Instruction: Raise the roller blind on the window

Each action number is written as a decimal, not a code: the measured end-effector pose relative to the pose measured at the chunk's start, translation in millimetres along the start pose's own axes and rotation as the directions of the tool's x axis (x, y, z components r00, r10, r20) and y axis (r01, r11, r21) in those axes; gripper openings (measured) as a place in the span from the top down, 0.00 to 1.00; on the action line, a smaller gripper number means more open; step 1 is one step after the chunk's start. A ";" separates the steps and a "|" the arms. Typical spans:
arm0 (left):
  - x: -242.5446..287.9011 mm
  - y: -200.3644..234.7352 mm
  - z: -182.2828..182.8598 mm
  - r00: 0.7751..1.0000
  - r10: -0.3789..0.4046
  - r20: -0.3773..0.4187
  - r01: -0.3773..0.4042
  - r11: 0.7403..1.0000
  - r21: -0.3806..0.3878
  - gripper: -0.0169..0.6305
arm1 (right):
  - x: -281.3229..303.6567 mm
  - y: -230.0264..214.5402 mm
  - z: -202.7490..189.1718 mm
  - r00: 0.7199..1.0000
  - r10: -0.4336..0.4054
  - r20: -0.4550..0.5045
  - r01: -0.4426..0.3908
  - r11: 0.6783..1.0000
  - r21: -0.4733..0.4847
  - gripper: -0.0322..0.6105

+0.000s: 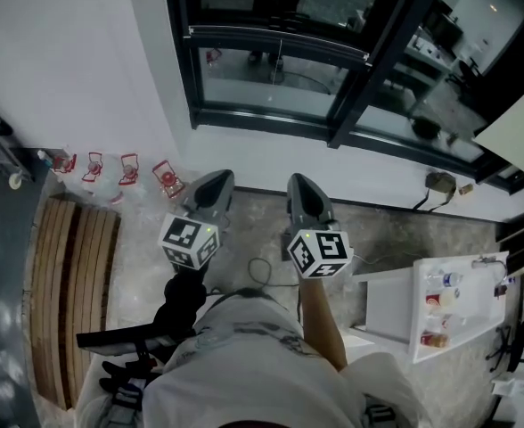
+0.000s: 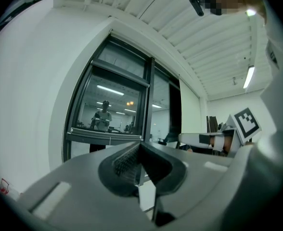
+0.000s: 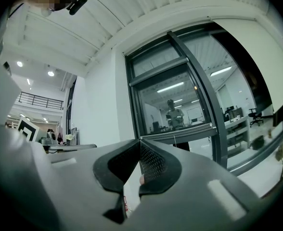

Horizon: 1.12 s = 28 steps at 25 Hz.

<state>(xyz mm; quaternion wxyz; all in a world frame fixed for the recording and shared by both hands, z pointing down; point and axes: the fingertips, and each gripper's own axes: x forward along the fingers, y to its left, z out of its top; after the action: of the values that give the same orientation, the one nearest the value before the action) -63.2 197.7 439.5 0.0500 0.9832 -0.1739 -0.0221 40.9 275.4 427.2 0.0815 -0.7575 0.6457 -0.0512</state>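
Note:
The black-framed window (image 1: pixel 280 78) stands ahead of me. A grey horizontal bar (image 1: pixel 278 45) crosses its pane with a thin cord hanging from its middle; it looks like the blind's bottom rail (image 2: pixel 105 134) (image 3: pixel 192 130). My left gripper (image 1: pixel 217 179) and right gripper (image 1: pixel 299 184) are held side by side in front of the window, well short of it. Both point level at the glass. In the left gripper view the left gripper (image 2: pixel 140 146) has its tips together with nothing between them. The right gripper (image 3: pixel 139 141) is likewise shut and empty.
Small red items (image 1: pixel 124 169) line the foot of the white wall at left. A slatted wooden bench (image 1: pixel 70 283) lies at lower left. A white shelf unit (image 1: pixel 396 306) with bottles stands at right, and a cable (image 1: pixel 258 271) lies on the floor. A cream panel (image 1: pixel 522 125) hangs at far right.

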 end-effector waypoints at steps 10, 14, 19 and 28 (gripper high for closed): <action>1.2 -1.0 -2.3 1.000 -0.004 -0.009 0.004 1.000 -0.004 0.98 | -1.5 -2.0 -0.9 1.000 -0.005 0.001 0.005 1.000 0.010 0.95; 0.4 -1.5 -4.4 1.000 -0.005 -0.010 0.005 1.000 -0.009 0.98 | -2.6 -1.7 -3.8 1.000 -0.012 -0.009 0.011 1.000 -0.002 0.95; -1.3 0.5 -6.4 1.000 0.004 -0.010 -0.004 1.000 -0.013 0.98 | -3.4 -5.1 -7.2 0.999 -0.034 -0.021 0.034 0.999 -0.015 0.95; -2.6 1.8 -9.7 1.000 0.009 -0.020 -0.009 1.000 -0.021 0.98 | -5.3 -4.9 -8.9 0.999 -0.032 -0.022 0.032 0.999 -0.013 0.95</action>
<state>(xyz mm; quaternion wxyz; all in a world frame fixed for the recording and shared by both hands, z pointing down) -65.6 197.9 449.4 0.0624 0.9820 -0.1774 -0.0139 43.2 280.9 437.0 0.0688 -0.7676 0.6347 -0.0569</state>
